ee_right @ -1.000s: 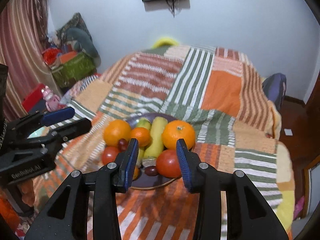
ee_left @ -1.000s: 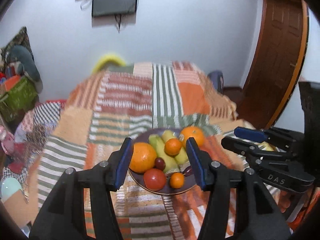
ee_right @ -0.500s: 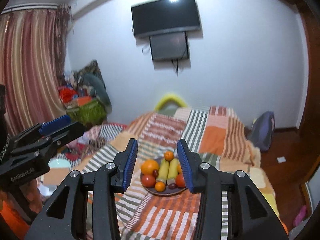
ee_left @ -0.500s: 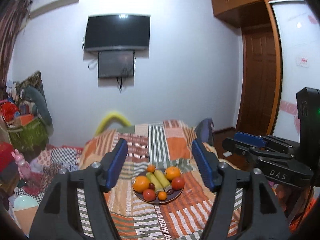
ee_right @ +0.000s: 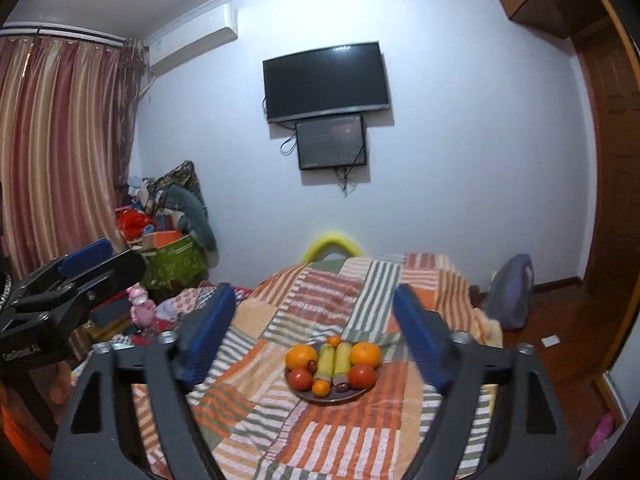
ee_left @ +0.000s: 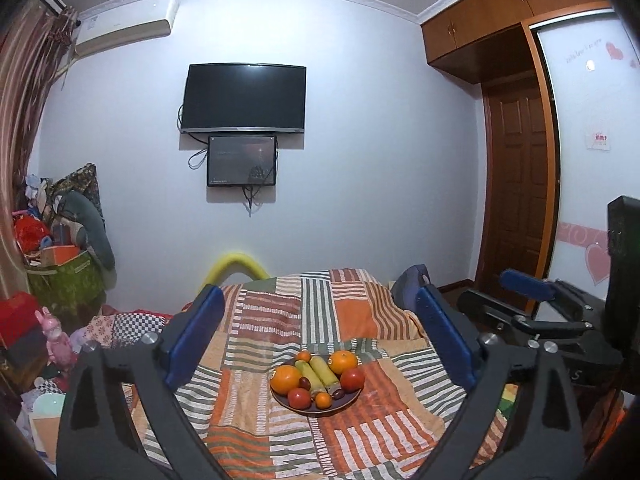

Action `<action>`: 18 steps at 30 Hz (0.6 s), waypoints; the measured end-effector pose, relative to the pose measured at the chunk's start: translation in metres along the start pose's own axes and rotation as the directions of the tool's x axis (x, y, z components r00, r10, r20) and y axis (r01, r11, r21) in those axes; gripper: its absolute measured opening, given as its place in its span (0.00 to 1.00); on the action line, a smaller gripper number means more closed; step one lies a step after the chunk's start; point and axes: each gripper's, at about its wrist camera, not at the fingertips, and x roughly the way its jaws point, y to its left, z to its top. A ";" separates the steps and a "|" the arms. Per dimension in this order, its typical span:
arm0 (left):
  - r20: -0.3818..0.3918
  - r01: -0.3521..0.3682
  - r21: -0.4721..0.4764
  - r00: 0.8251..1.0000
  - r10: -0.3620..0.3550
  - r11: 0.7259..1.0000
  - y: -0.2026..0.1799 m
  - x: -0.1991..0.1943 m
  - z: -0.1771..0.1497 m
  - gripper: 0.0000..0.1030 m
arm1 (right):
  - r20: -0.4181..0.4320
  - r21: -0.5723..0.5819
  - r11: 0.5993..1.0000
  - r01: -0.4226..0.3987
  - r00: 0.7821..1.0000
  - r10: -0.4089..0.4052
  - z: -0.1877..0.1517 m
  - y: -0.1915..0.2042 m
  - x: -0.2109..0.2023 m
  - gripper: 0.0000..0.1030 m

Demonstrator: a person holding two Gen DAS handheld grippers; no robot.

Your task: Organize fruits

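Note:
A dark plate (ee_left: 316, 411) (ee_right: 316, 400) lies on the bed and holds two oranges (ee_left: 285, 379) (ee_right: 300, 357), two tomatoes (ee_left: 352, 379) (ee_right: 362, 376), yellow-green bananas (ee_left: 320, 372) (ee_right: 334, 360), small mandarins and dark grapes. My left gripper (ee_left: 318, 296) hangs well back from the plate and above it. Its jaws are opening wide, with nothing between the blue pads (ee_left: 192, 340). My right gripper (ee_right: 315, 294) is just as far back, and its jaws are also opening on nothing. Each gripper shows at the edge of the other's view.
A striped patchwork blanket (ee_left: 352, 312) covers the bed. A yellow foam arch (ee_left: 236, 264) stands at its far end and a grey-blue bag (ee_right: 510, 292) at its right. Boxes, toys and a green bin (ee_right: 176, 260) crowd the left wall, with a wooden door (ee_left: 516, 184) on the right.
Both grippers drew back and up from the plate, which now looks small and distant. Both pairs of jaws spread much wider. The fruit has not moved.

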 end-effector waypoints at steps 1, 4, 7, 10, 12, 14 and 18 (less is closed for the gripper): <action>0.001 -0.003 0.000 1.000 0.003 1.000 0.000 -0.001 -0.001 0.98 | 0.010 -0.007 1.000 0.015 1.000 -0.015 0.000 0.001 -0.001 0.87; 0.001 -0.010 -0.001 1.000 0.010 1.000 0.000 -0.001 -0.003 0.99 | 0.025 -0.014 1.000 0.024 0.999 -0.024 0.000 0.003 -0.005 0.97; -0.003 -0.018 0.002 1.000 0.018 1.000 -0.001 -0.001 -0.004 1.00 | 0.030 -0.019 0.999 0.037 0.999 -0.037 0.000 0.004 -0.008 1.00; -0.005 -0.021 0.010 1.000 0.021 1.000 -0.003 -0.002 -0.006 1.00 | 0.026 -0.021 0.999 0.044 0.999 -0.043 -0.001 0.004 -0.009 1.00; -0.004 -0.023 0.016 1.000 0.023 1.000 -0.004 -0.003 -0.007 1.00 | 0.025 -0.021 0.999 0.047 0.999 -0.046 -0.002 0.005 -0.012 1.00; -0.005 -0.020 0.014 1.000 0.020 1.000 -0.004 -0.003 -0.008 1.00 | 0.026 -0.024 0.998 0.052 0.998 -0.051 -0.003 0.005 -0.013 1.00; -0.003 -0.018 0.011 1.000 0.018 1.000 -0.004 -0.002 -0.008 1.00 | 0.032 -0.022 0.998 0.059 0.998 -0.058 -0.003 0.005 -0.016 1.00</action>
